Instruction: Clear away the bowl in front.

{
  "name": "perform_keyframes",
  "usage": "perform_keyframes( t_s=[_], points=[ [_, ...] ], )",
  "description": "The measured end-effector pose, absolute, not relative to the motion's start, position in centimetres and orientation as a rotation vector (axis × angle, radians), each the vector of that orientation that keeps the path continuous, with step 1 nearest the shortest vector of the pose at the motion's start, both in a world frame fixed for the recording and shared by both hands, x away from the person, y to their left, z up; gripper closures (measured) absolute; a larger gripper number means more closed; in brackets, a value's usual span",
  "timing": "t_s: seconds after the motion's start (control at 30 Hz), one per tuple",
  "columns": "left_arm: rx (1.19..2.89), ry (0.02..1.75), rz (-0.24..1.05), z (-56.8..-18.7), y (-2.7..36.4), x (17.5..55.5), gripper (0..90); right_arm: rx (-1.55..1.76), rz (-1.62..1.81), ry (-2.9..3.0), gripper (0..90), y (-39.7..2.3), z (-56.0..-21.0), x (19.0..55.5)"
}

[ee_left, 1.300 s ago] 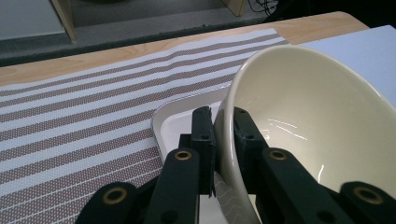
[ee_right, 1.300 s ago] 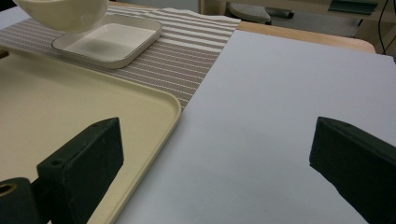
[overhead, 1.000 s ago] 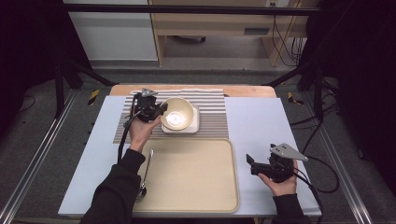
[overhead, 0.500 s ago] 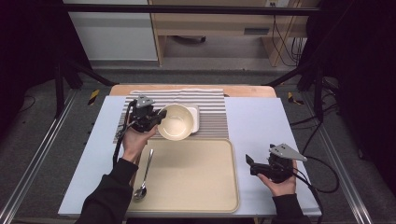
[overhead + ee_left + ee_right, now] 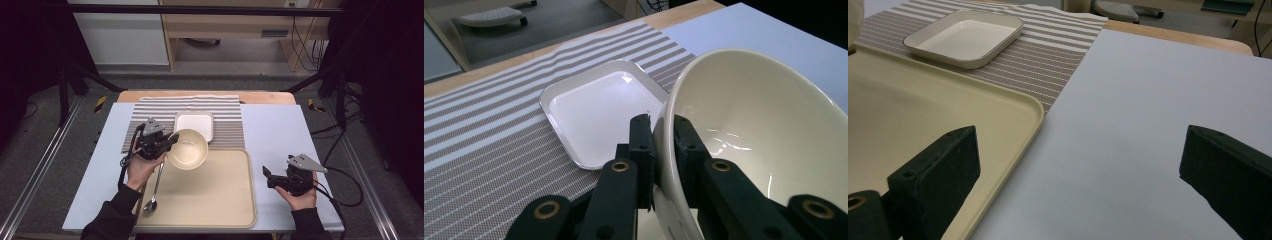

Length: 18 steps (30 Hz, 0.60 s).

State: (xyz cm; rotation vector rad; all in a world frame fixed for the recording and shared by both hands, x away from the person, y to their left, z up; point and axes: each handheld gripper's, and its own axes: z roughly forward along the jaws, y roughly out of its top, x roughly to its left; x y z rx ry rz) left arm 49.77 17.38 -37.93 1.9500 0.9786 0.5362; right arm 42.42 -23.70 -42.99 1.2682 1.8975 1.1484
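The left gripper (image 5: 167,141) pinches the rim of a round cream ceramic bowl (image 5: 188,149), held over the far left corner of a beige plastic tray (image 5: 220,210). The tray lies at the near edge of a pale blue table (image 5: 275,130), on a grey floor between dark frame posts. A striped placemat (image 5: 227,120) along the far edge carries a white square dish (image 5: 194,124). The right gripper (image 5: 266,177) rests with jaws spread, empty, near the right edge.

A lab recording setup: black frame rails (image 5: 200,9), loose cables (image 5: 303,40), bare grey floor (image 5: 45,145).
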Motion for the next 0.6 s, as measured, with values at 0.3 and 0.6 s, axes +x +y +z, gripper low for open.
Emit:
perform_keyframes(
  t_s=[0.3, 0.6],
  points=[
    [2.004, 1.022, 0.515, -40.3, 16.8, 50.4, 81.2, 1.266, 1.154, 1.897, 3.1, -23.7, -43.0, 42.4],
    [2.033, 1.055, 0.472, -42.1, 15.7, 51.6, 81.2, 1.27, 1.149, 1.903, 3.0, -23.6, -43.1, 42.4]
  ],
)
